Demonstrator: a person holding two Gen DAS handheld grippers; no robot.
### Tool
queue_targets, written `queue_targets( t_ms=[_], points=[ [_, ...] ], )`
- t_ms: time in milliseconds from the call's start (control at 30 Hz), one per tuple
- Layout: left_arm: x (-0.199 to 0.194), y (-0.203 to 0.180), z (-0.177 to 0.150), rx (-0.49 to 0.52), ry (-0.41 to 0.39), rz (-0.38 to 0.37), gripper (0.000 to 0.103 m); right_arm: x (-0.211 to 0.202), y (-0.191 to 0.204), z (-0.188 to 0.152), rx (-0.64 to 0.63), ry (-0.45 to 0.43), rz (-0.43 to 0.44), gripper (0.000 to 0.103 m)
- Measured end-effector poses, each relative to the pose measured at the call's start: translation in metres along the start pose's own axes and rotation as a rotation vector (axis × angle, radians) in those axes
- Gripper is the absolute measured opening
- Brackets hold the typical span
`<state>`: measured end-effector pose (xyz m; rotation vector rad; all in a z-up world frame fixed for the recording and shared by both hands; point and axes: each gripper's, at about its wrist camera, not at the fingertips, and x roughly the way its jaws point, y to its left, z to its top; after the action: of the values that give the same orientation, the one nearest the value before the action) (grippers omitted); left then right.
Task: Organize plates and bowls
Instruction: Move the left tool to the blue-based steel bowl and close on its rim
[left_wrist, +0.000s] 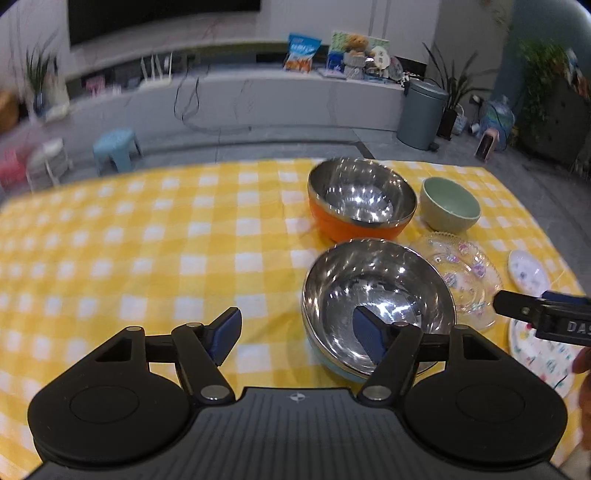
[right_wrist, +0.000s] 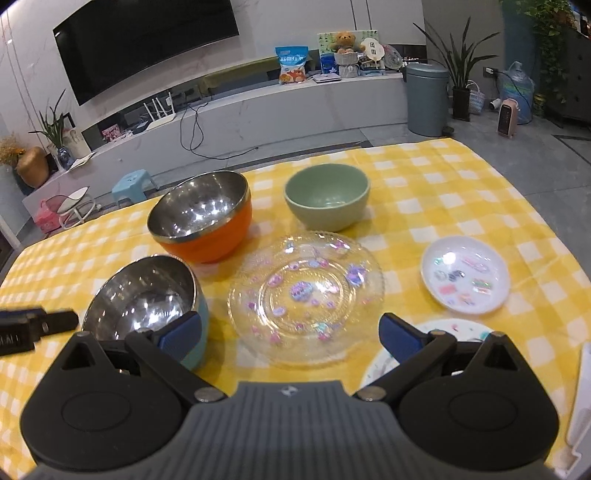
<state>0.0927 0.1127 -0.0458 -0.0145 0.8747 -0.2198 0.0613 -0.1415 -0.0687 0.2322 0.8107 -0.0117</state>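
Left wrist view. Left gripper (left_wrist: 297, 334) spread wide, nothing between the fingers. Its right finger hangs over the blue bowl (left_wrist: 376, 306), its left finger over bare table (left_wrist: 147, 229). The blue bowl has a steel inside and a pale blue shell and sits toward the near right part of the table. Orange bowl (left_wrist: 360, 201) is just behind it, also steel-lined. Green bowl (left_wrist: 450, 205) is to the right of the orange one, near the far edge. Glass plate (left_wrist: 463, 275) is just beside the blue bowl's right rim; whether they touch I cannot tell. Tip of the right gripper shows over the glass plate's near rim.

Right wrist view. Right gripper (right_wrist: 290, 332) also spread, empty, hovering over the glass plate's near rim. Small plate (right_wrist: 465, 275) lies toward the right edge. Patterned plate (right_wrist: 458, 328) sits at the near right, partly under the right finger.

Handling, as judged:
- Steel bowls: stiff, light, slick wall. Pinch across the rim, one finger inside, one outside.
- Green bowl: looks ceramic or similar, heavier, chips if knocked. Rim pinch.
- Glass plate: brittle and slippery, lying flat. Take the raised scalloped edge and lift slowly.
- Small plates: thin, low lip, little to bite on.
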Motion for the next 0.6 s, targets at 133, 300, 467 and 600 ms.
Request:
queue_targets(
  t_ms=[133,300,467,600],
  points=[
    [0.016,0.014,-0.003,-0.077,0.028,-0.065,0.081,0.016,0.008,0.006,0.011,0.015,0.017,0.1],
    [0.033,0.017,0.004,-0.079,0.097,-0.102,0.081,0.032,0.022,0.011,0.034,0.045,0.065,0.09],
    [0.047,0.008,0.002,-0.041,0.131,-0.113,0.081,0.043,0.038,0.011,0.023,0.063,0.086,0.089],
    [0.053,0.005,-0.001,-0.035,0.134,-0.111,0.078,0.054,0.045,0.009,0.021,0.092,0.091,0.087]
  ],
)
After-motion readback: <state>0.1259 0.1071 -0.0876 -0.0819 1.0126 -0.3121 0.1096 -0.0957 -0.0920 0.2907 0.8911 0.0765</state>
